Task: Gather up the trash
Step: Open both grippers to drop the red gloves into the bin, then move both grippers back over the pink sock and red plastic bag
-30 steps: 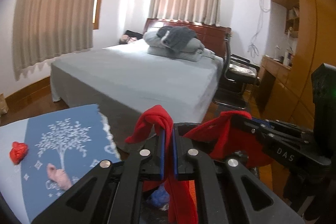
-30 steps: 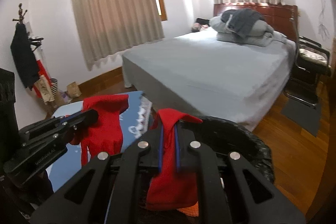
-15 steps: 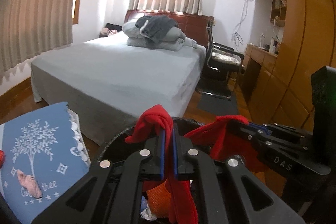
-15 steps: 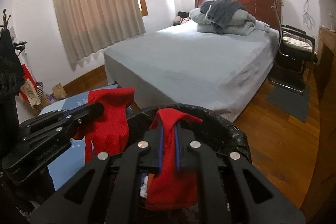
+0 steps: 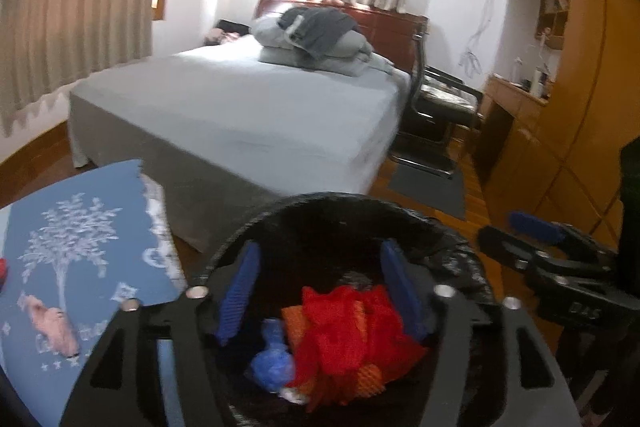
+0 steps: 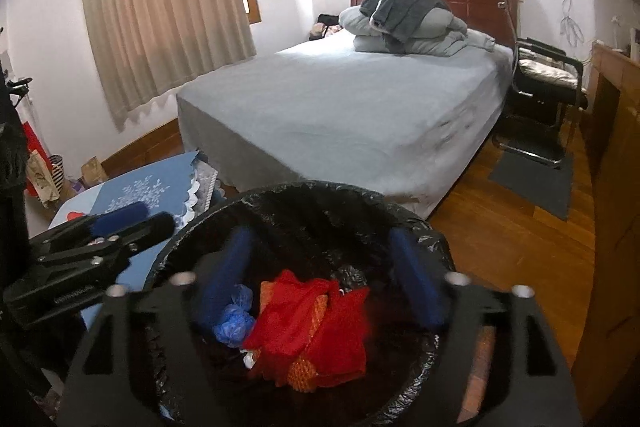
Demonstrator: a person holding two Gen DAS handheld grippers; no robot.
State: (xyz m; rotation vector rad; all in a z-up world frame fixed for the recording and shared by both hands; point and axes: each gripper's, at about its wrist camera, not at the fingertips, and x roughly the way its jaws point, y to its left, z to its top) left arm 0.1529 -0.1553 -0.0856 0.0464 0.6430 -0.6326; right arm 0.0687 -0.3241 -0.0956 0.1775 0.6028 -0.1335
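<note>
A black-lined trash bin [image 5: 352, 211] [image 6: 304, 195] stands below both grippers. Red mesh trash [image 5: 348, 331] [image 6: 312, 323] lies inside it on orange netting, next to a crumpled blue bag [image 5: 272, 363] [image 6: 236, 319]. My left gripper [image 5: 320, 291] is open and empty over the bin; it also shows in the right wrist view [image 6: 120, 223]. My right gripper [image 6: 320, 267] is open and empty over the bin; it also shows in the left wrist view [image 5: 536, 231]. A pink scrap [image 5: 52, 323] and a red scrap [image 5: 2, 271] lie on the blue tablecloth [image 5: 80, 227].
A bed [image 5: 240, 115] with grey sheets and stacked pillows stands behind the bin. A black chair [image 5: 436, 107] and wooden cabinets [image 5: 560, 107] are at the right. A dark mat [image 6: 536, 183] lies on the wood floor. Bags [image 6: 44, 175] sit by the left wall.
Both grippers have opened and the red mesh pieces they held have dropped into the bin. Both views tilted down over the bin.
</note>
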